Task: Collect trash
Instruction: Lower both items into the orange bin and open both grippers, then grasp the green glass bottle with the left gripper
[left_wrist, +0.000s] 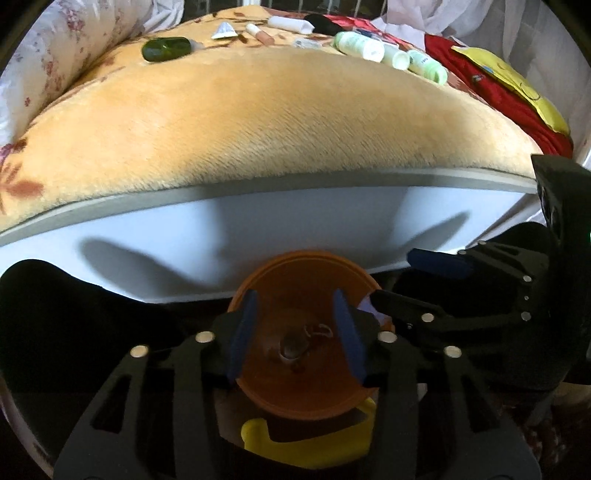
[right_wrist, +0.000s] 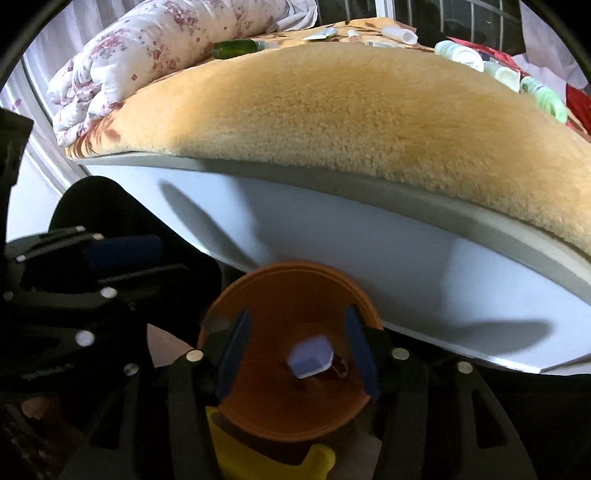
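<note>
a small pale lilac scrap (right_wrist: 309, 355), looking light and crushable and best pinched across its flat sides, hung loose between the spread right gripper (right_wrist: 298, 355) fingers above the orange bin (right_wrist: 258, 291), the left gripper (left_wrist: 295, 332) spread and empty beside it.

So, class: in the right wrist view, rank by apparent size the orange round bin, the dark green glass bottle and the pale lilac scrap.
1. Orange round bin, largest.
2. and 3. Dark green glass bottle and pale lilac scrap look alike; the bottle lies much farther away, so unranked.
</note>
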